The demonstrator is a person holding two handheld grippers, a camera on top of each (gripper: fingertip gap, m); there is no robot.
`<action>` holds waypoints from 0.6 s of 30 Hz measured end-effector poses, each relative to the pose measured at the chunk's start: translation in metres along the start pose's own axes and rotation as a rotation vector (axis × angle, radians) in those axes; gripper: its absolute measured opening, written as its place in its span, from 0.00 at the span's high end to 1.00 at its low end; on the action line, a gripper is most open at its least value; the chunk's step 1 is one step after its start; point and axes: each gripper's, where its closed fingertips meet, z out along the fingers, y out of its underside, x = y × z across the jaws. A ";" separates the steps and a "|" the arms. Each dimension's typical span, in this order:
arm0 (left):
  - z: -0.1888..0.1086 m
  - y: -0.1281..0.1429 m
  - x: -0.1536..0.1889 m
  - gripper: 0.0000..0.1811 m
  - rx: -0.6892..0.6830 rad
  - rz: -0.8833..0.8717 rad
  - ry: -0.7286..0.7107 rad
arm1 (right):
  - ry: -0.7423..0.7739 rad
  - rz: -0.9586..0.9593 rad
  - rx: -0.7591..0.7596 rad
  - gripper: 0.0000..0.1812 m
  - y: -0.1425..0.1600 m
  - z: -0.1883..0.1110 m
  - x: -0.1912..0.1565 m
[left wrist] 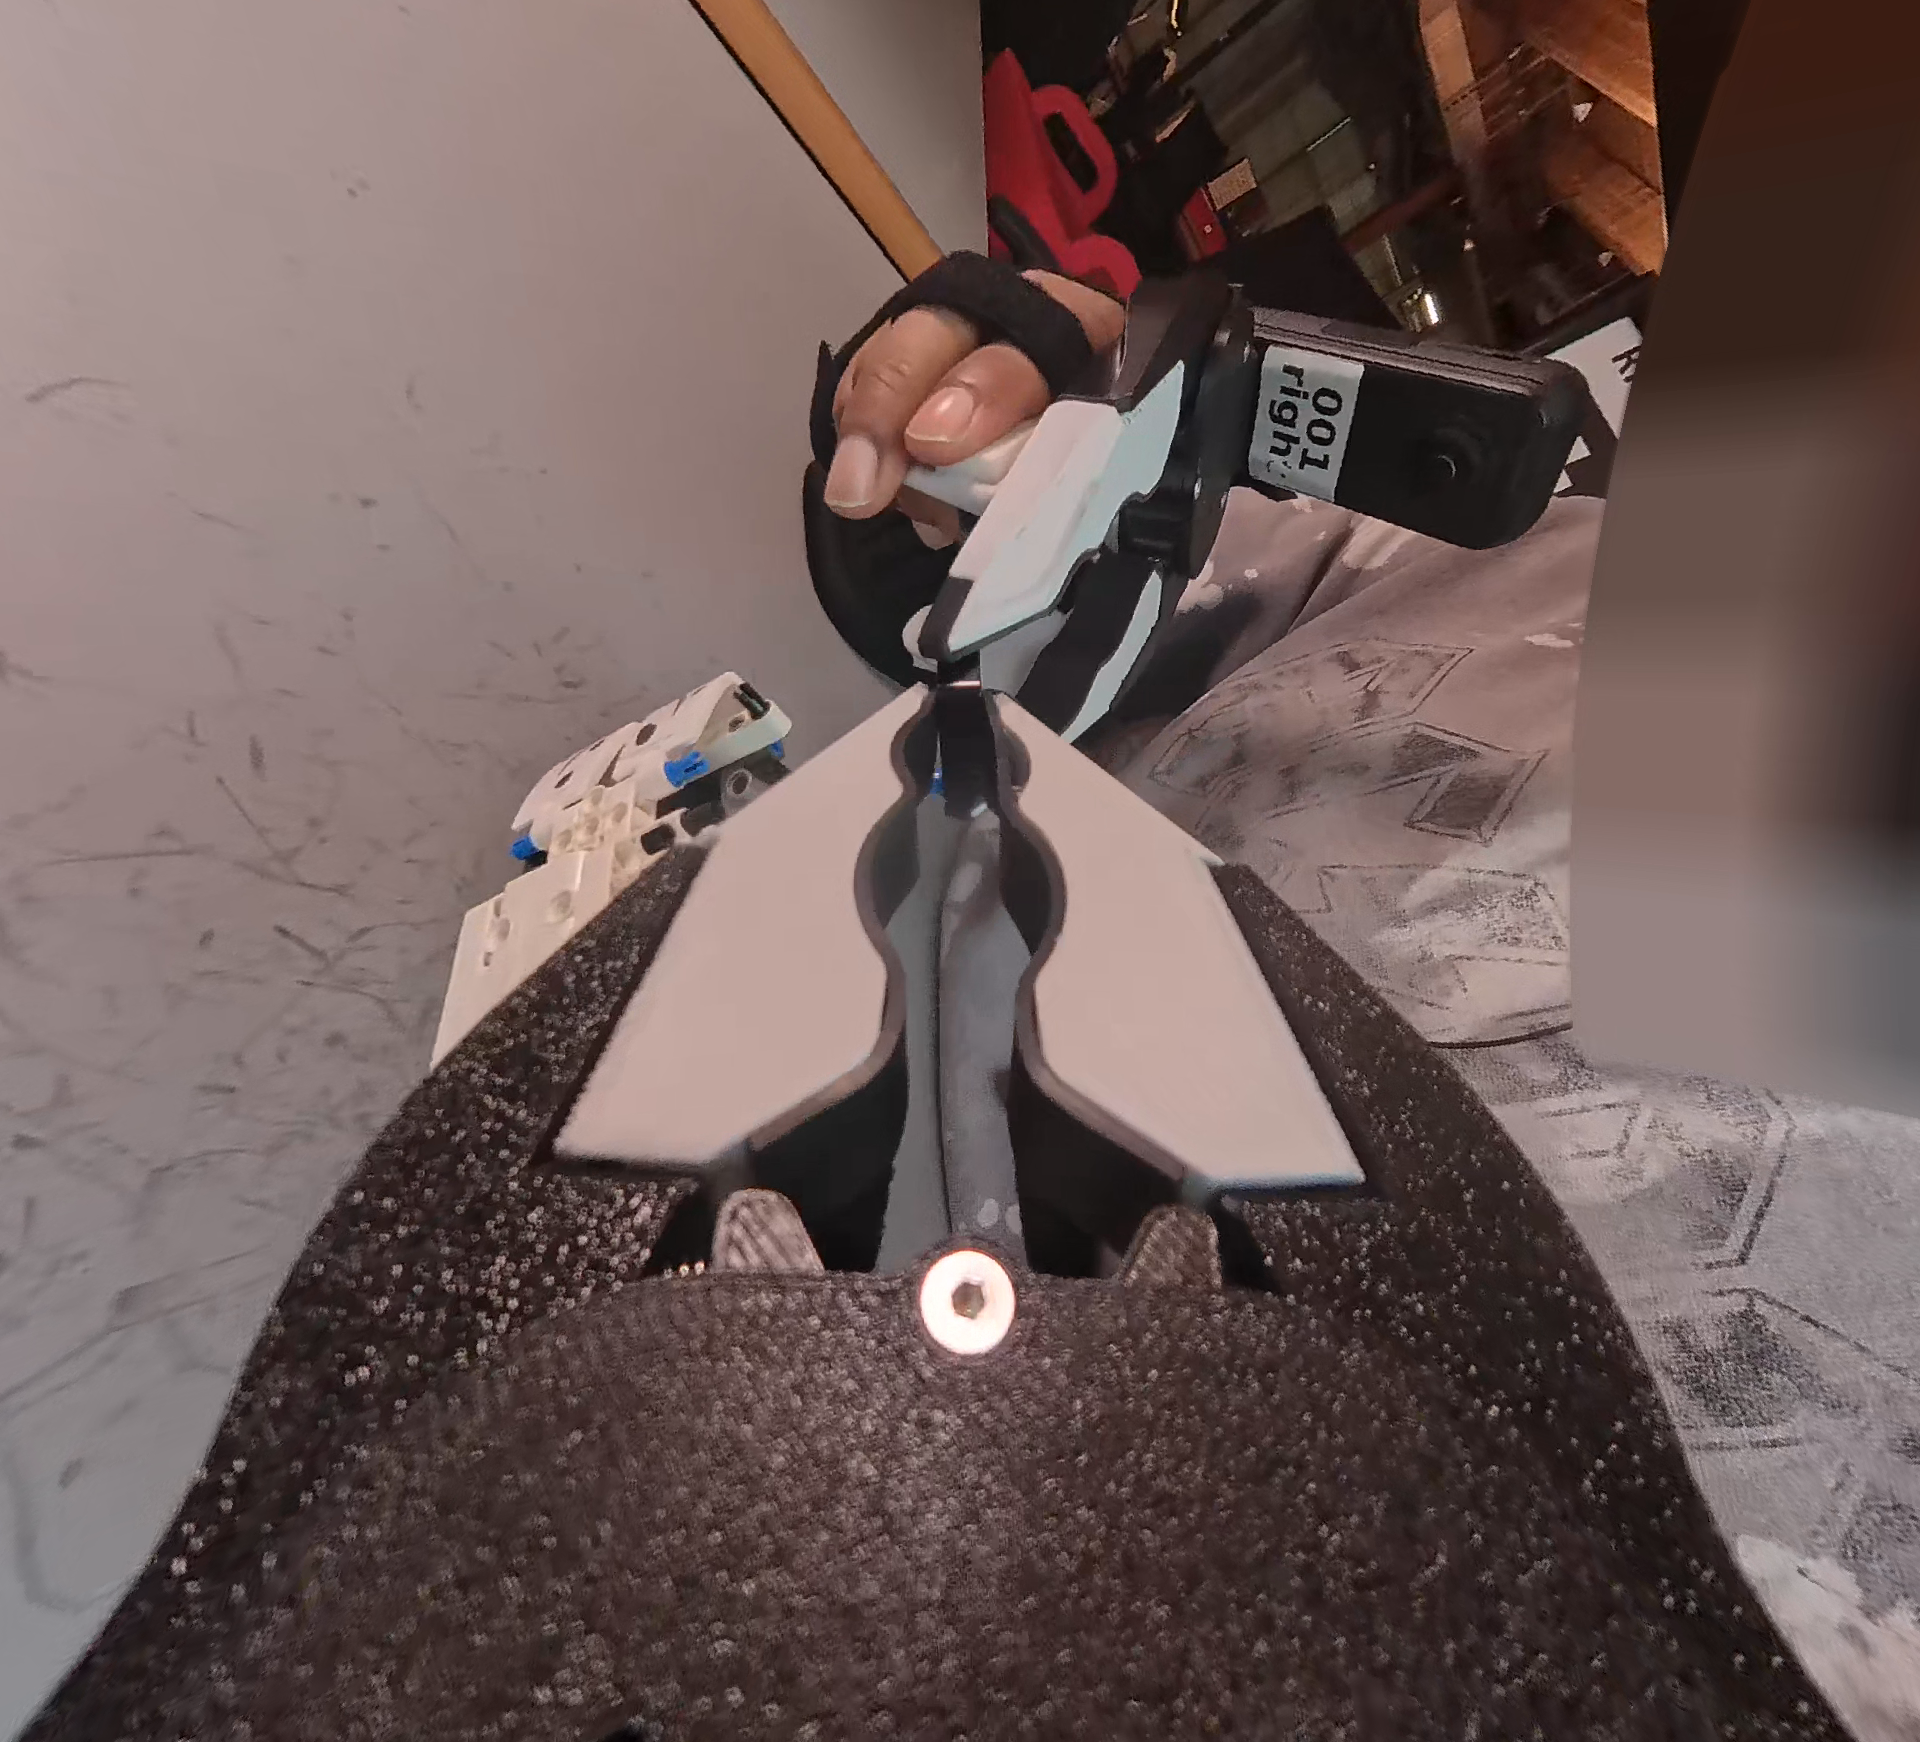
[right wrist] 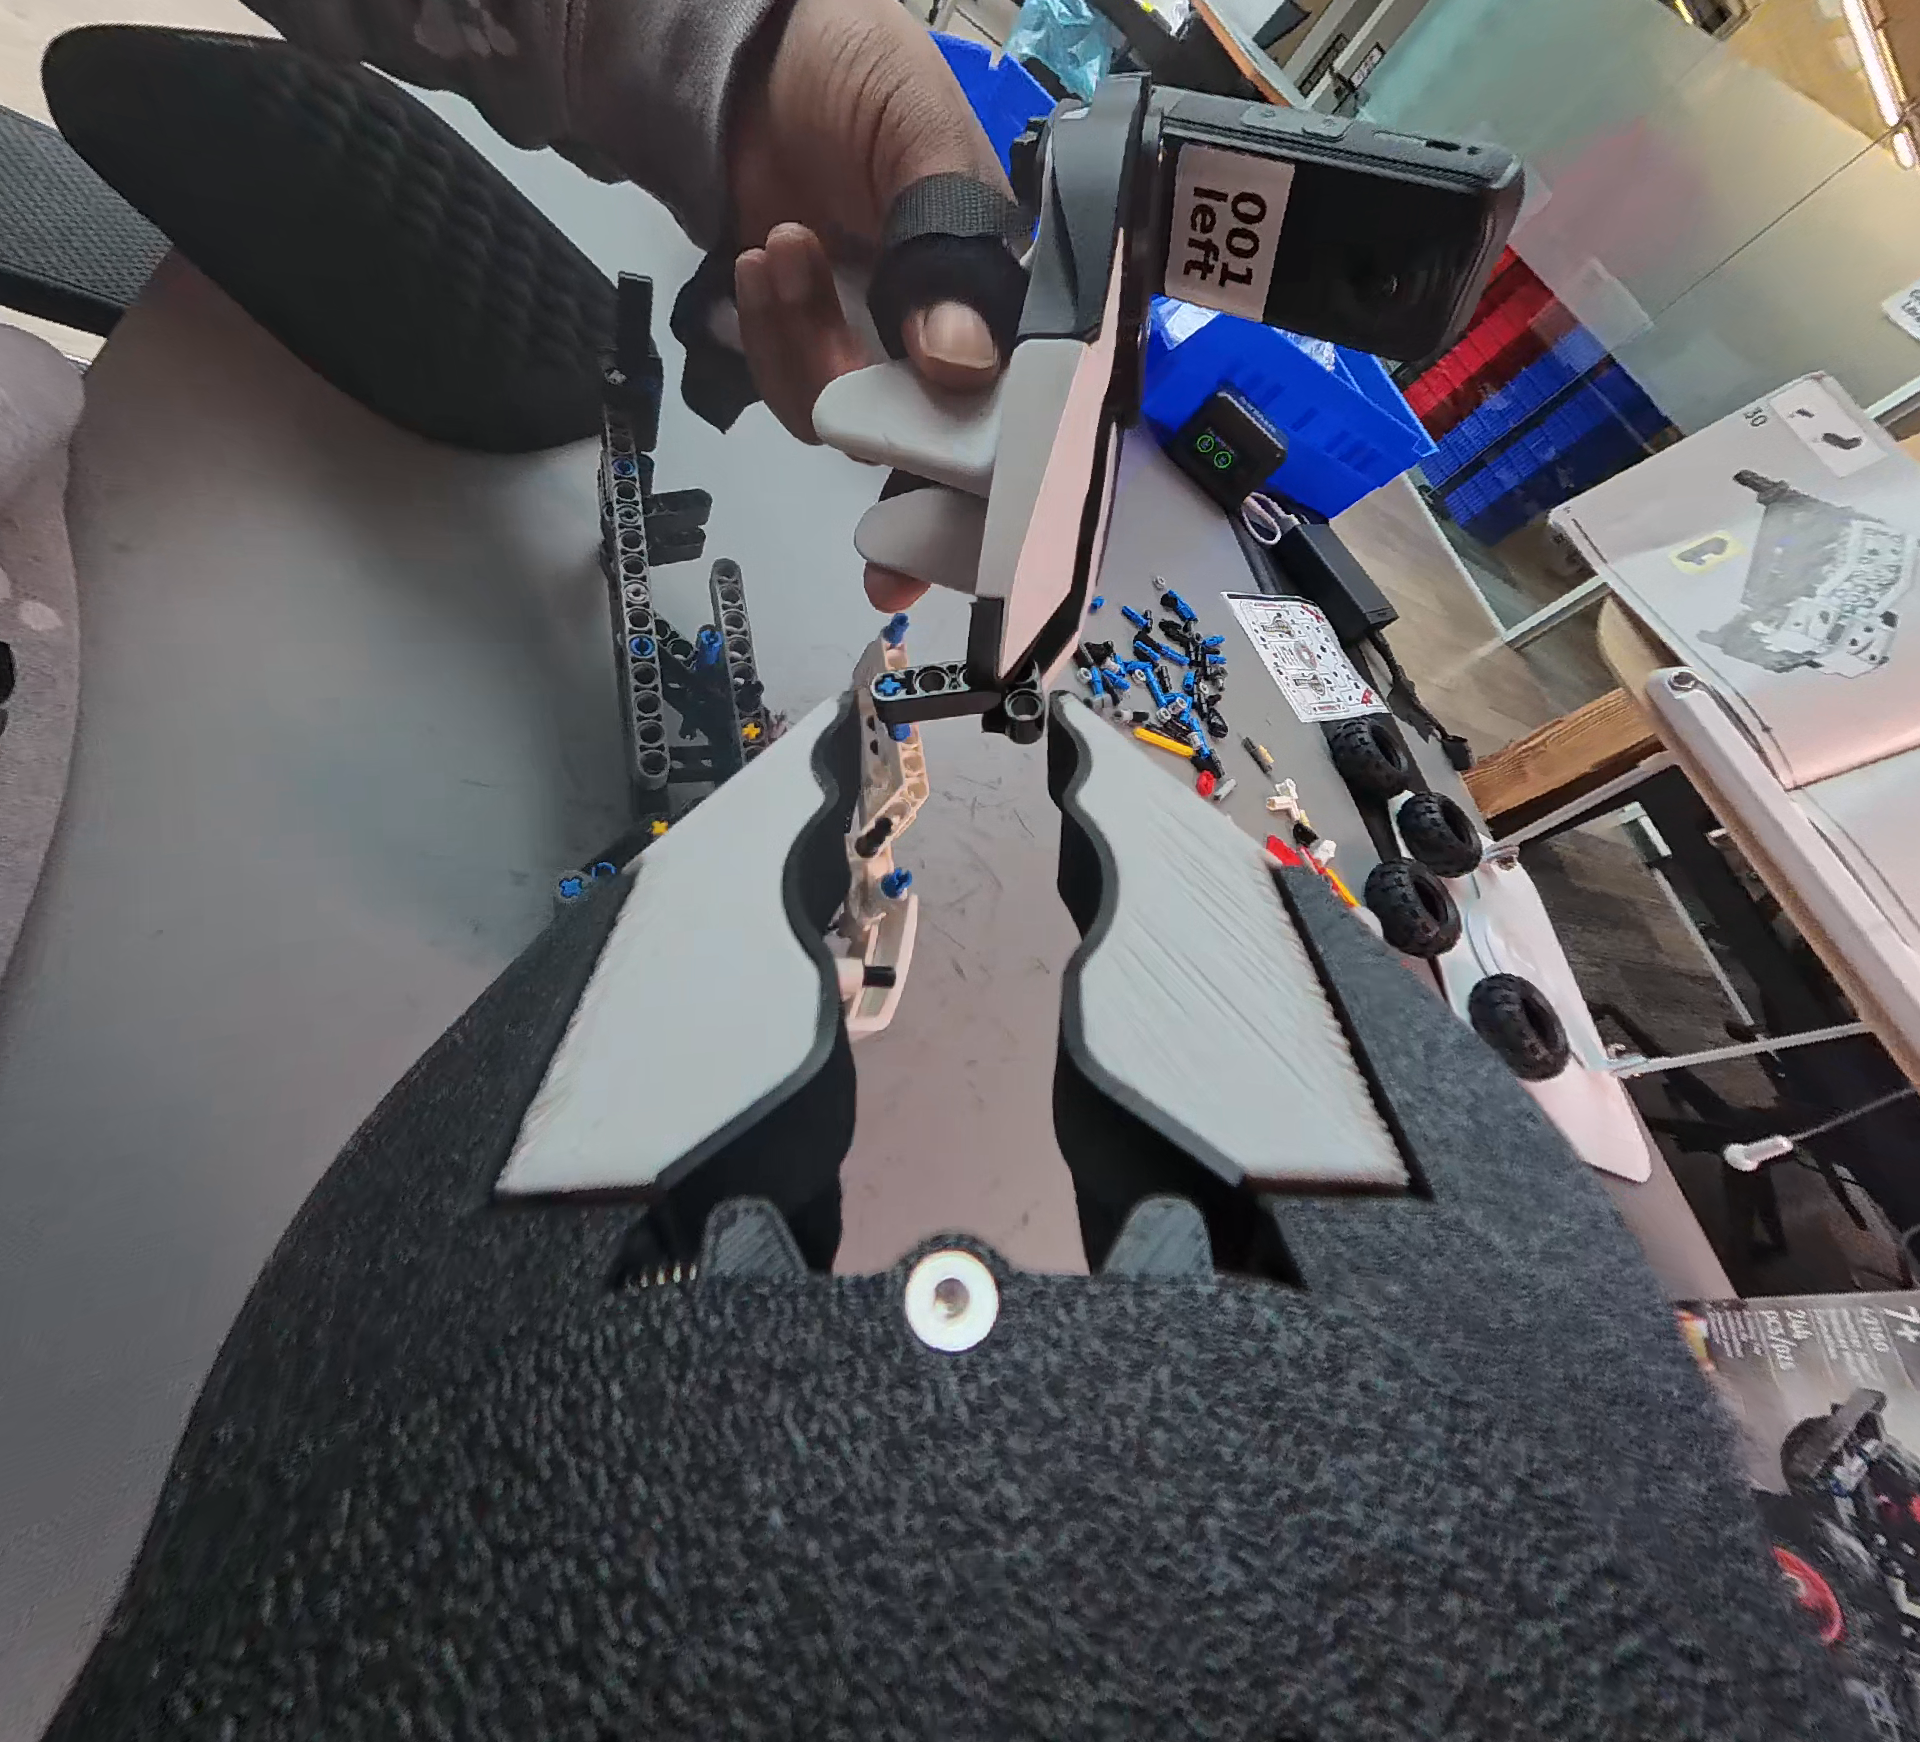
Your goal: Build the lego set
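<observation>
A small black lego beam [right wrist: 930,686] is pinched right at the tips of the left gripper [right wrist: 992,690], held up in the air above the grey surface [right wrist: 312,757]. From the left wrist view the same piece is only seen as a thin dark sliver [left wrist: 961,757] between jaws that are nearly closed on it. The right gripper [right wrist: 951,726] is parked just below that beam with its jaws spread wide and nothing held in them; a tan lego panel [right wrist: 883,861] with black and blue pins is seen lying on the surface between the fingers.

Further out, a tall grey-and-black beam frame [right wrist: 649,612] is stood on the surface to the left, and a white lego assembly [left wrist: 613,809] with blue pins is visible in the left wrist view, beside the left gripper. A scatter of loose blue and black pins [right wrist: 1158,664] is spread out to the right, next to a sticker sheet [right wrist: 1299,664], and four black tyres [right wrist: 1423,861] are lined up near the edge. An open instruction booklet [right wrist: 1787,570] is propped up off to the right, and a blue bin [right wrist: 1288,414] is sat behind.

White labels with printed text are stuck on both gripper cameras [right wrist: 1340,238], and small print is on the booklet too, but none of it gets repeated here.
</observation>
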 end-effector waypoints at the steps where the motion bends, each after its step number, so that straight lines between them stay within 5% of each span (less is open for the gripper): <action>1: 0.001 0.002 -0.001 0.96 -0.006 -0.007 0.000 | -0.002 0.006 0.001 0.80 0.001 0.000 -0.002; 18: 0.005 -0.012 -0.007 0.97 0.094 -0.075 0.013 | 0.077 0.066 0.012 0.81 0.008 0.002 0.012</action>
